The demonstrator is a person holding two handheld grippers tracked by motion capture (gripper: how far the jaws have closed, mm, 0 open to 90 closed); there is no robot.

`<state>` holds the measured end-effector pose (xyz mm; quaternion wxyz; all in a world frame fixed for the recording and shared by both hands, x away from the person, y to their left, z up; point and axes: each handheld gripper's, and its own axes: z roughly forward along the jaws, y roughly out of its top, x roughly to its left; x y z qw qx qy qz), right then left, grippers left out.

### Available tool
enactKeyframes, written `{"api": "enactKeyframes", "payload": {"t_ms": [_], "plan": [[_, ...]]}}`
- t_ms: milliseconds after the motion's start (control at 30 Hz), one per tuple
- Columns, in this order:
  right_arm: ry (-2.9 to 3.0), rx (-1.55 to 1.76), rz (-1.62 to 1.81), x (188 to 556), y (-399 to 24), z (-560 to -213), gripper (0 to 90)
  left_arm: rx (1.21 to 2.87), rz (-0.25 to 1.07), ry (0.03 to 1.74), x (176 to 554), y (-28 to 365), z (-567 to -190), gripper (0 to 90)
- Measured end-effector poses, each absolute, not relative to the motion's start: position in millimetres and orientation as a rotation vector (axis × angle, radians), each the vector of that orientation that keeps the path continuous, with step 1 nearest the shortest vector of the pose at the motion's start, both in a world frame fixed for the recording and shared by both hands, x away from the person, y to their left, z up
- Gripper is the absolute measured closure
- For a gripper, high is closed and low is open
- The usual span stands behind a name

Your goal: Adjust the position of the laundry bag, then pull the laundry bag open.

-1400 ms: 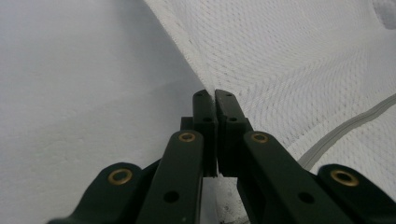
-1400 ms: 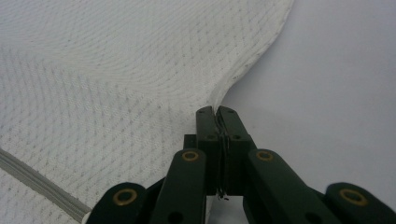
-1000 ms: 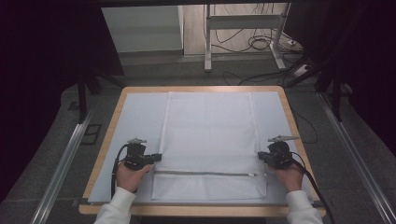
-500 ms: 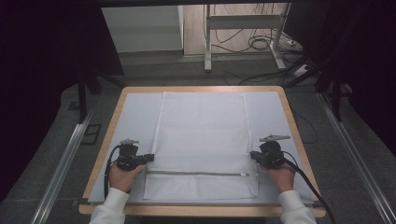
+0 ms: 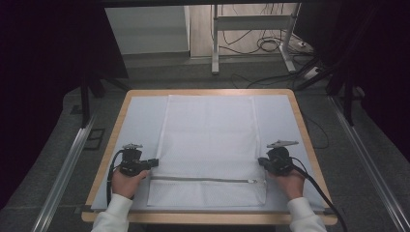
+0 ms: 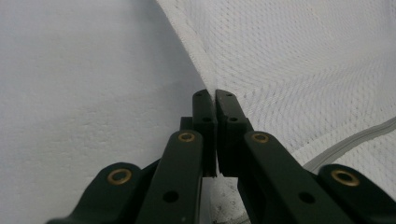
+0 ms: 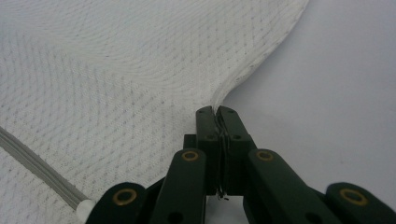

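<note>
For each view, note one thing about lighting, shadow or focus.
High view: table evenly lit, surroundings dark. Left gripper view: soft shadow beside the mesh bag, left claw base blurred. Right gripper view: weave sharp near the right claw, zipper soft.

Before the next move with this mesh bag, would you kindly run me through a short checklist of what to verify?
1. Left gripper clamped on the left edge of the white mesh laundry bag: ok, jaws shut on the hem.
2. Right gripper clamped on the bag's right edge: ok, fabric pinched between shut jaws.
3. Both grips level with each other, just above the grey zipper: ok.
4. Zipper closed: looks ok, pull sits at the right end.
5. Bag lying flat on the pale mat: ok, apart from slight lift at both grips.
6. Cables free of the bag: ok.
</note>
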<state>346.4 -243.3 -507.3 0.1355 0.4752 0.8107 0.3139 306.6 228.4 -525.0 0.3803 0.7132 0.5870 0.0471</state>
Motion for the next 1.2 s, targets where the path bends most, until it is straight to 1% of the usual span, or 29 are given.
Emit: {"api": "enactKeyframes", "payload": {"t_ms": [133,200,233,267,300,400,433,467,633,733,900,1200], "plan": [[2.351,1.377,0.908,346.5,-243.1,-507.6,87.4,1.819,0.126,1.507,307.0,229.4,-526.1,87.5],[2.353,1.368,0.909,346.2,-243.4,-507.2,85.8,1.799,0.14,1.506,306.2,230.5,-524.9,85.2],[2.351,1.349,0.899,346.1,-243.9,-506.6,80.0,1.777,0.151,1.509,305.5,231.1,-523.6,80.8],[2.349,1.336,0.892,345.8,-244.4,-505.9,71.6,1.741,0.175,1.508,304.2,233.1,-520.2,73.2],[2.329,1.32,0.897,345.0,-245.7,-503.8,62.6,1.727,0.188,1.501,303.3,234.5,-517.3,62.9],[2.279,1.317,0.956,343.8,-251.1,-498.0,45.9,1.701,0.255,1.474,299.9,236.2,-503.9,39.6],[2.265,1.326,0.972,343.9,-253.0,-496.1,41.4,1.693,0.261,1.469,298.8,236.0,-500.3,34.3],[2.253,1.333,0.983,344.0,-254.6,-494.7,37.6,1.69,0.264,1.461,297.8,235.0,-497.4,31.8],[2.229,1.336,1.036,340.4,-261.4,-490.3,30.9,1.716,0.256,1.412,292.7,222.3,-488.2,29.9],[2.202,1.344,1.077,335.7,-266.1,-487.5,29.4,1.733,0.232,1.371,289.0,213.5,-481.7,30.0],[2.193,1.313,1.085,331.5,-269.0,-484.8,26.5,1.766,0.228,1.333,285.4,199.0,-474.0,30.7],[2.206,1.303,1.05,331.2,-268.7,-486.2,25.2,1.802,0.229,1.278,282.2,174.4,-473.7,29.9]]}}
